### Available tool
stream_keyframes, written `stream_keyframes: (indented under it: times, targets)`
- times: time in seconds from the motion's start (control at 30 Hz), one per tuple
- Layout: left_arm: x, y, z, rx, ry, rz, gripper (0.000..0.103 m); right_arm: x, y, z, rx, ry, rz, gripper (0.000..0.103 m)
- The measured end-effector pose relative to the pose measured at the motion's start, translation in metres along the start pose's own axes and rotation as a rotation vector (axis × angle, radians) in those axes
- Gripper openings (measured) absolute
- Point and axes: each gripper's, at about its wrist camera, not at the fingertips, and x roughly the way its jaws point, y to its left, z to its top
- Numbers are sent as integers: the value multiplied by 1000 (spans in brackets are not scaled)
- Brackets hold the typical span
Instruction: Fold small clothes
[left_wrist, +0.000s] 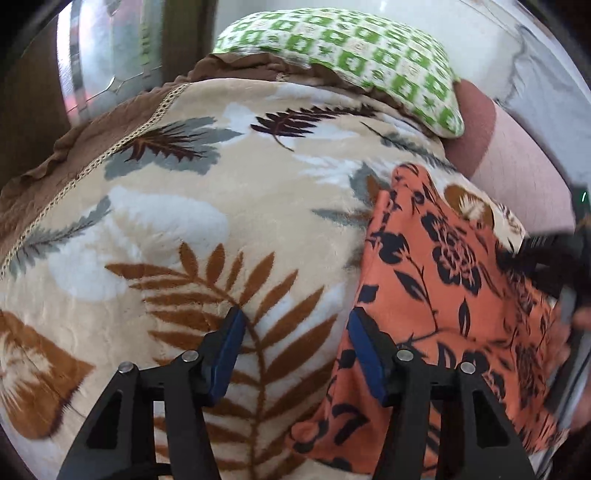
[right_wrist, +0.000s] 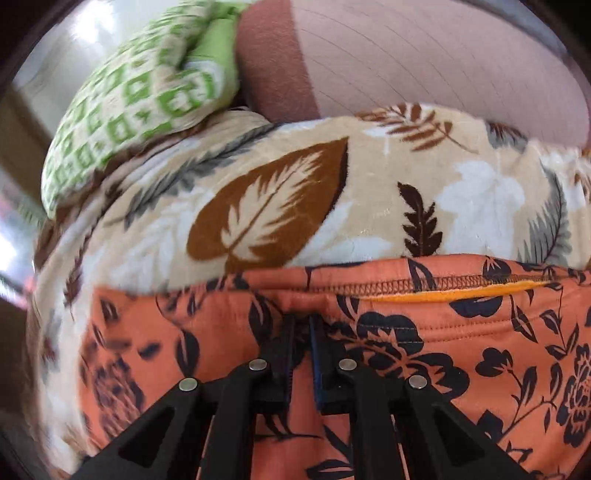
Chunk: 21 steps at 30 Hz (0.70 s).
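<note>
Right tool (right_wrist: 300, 325) clenches the orange floral garment (right_wrist: 461, 354); left tool (left_wrist: 295, 325), released, hovers at its edge.

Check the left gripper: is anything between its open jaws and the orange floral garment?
Nothing visible. The left gripper hangs open over the leaf-print blanket, with the orange floral garment right beside it, already under its right finger. The right gripper is shut on the garment's edge.

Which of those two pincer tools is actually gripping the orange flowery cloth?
The right gripper: its jaws pinch the orange garment. The left gripper stands open over the leaf-print blanket.
</note>
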Motion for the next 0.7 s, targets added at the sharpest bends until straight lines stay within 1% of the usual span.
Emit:
stream_keyframes:
  times: [0.03, 0.07, 0.13, 0.2, 0.27, 0.3, 0.37, 0.4, 0.47, 0.5, 0.57, 0.6, 0.67, 0.7]
  targets:
    - [-1, 2, -1, 2, 3, -6, 56, -5, 2, 5, 7, -4, 21, 10]
    - [-1, 4, -1, -1, 5, -10, 52, -15, 4, 5, 3, -23, 59, 10]
    - [-1, 8, 0, -16, 6, -5, 45, -35, 7, -1, -21, -46, 109, 10]
    - [-7, 11, 1, -42, -15, -14, 44, -54, 5, -12, -41, -55, 146, 10]
    - [-18, 9, 4, -45, -60, -46, 45, -72, -4, -28, -50, -64, 152, 10]
    - [-24, 4, 6, -37, -84, -73, 48, -79, -12, -38, -54, -61, 148, 10]
    - [-34, -8, 7, -18, -117, -109, 68, -92, -33, -58, -62, -50, 130, 10]
    - [-41, -18, 5, -2, -145, -133, 70, -99, -45, -69, -63, -52, 108, 10]
    - [-47, -36, 2, 43, -163, -174, 78, -106, -73, -83, -51, -67, 63, 10]
    - [-49, -48, -1, 74, -164, -188, 79, -111, -87, -92, -38, -76, 43, 10]
    - [-49, -69, -9, 132, -173, -182, 79, -117, -122, -103, 13, -93, 22, 10]
    - [-46, -80, -13, 164, -167, -164, 79, -121, -142, -107, 55, -103, 16, 10]
    - [-39, -91, -17, 188, -147, -137, 79, -125, -185, -111, 147, -119, -17, 10]
    - [-32, -96, -19, 198, -127, -108, 79, -124, -207, -111, 186, -116, -42, 10]
